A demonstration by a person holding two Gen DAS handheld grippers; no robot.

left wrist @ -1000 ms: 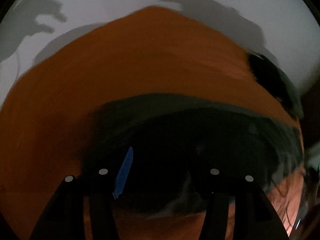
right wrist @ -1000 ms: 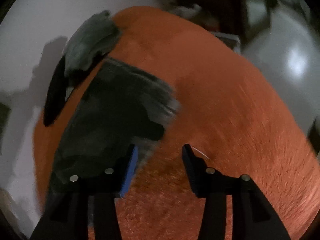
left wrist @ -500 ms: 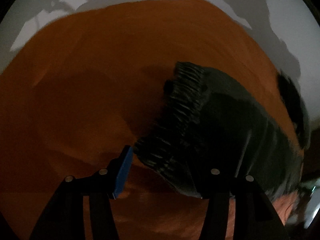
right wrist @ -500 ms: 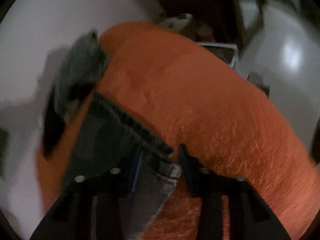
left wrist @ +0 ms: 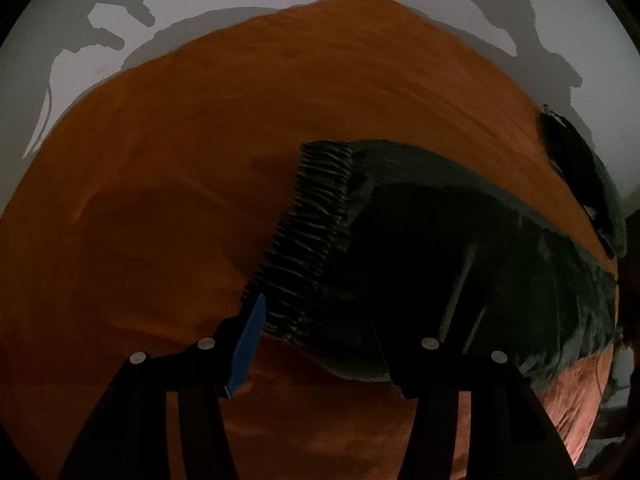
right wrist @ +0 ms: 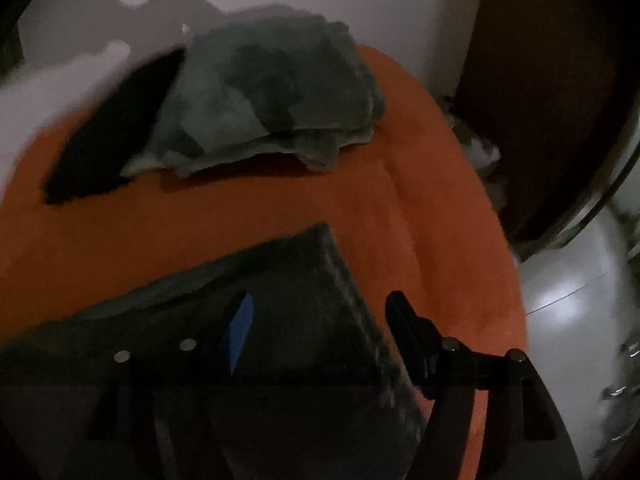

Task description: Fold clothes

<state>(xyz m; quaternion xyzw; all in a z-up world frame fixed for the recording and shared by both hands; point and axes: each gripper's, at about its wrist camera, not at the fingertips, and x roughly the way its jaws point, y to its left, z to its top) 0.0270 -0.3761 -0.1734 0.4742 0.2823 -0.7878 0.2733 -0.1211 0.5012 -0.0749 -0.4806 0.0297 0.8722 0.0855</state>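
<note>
A dark garment (left wrist: 420,248) with a ribbed elastic waistband (left wrist: 308,232) lies folded on the orange blanket (left wrist: 180,160). My left gripper (left wrist: 320,344) hangs over its near edge. Its fingers stand apart with the cloth's edge low between them, and the pads do not press on it. In the right wrist view the same dark garment (right wrist: 280,304) lies flat under my right gripper (right wrist: 320,324). The right jaws are opening and stand wide, with the cloth beneath them, not gripped.
A stack of grey-green folded clothes (right wrist: 272,96) and a black piece (right wrist: 112,132) sit at the blanket's far side by the white wall. The blanket's edge (right wrist: 508,280) drops to a pale floor (right wrist: 568,300). Dark brown furniture (right wrist: 560,80) stands behind it.
Half a second ago the right jaws were closed on the garment's waistband corner; now they are wide apart and the cloth lies flat. The right view swung towards the stack. The left view shifted slightly.
</note>
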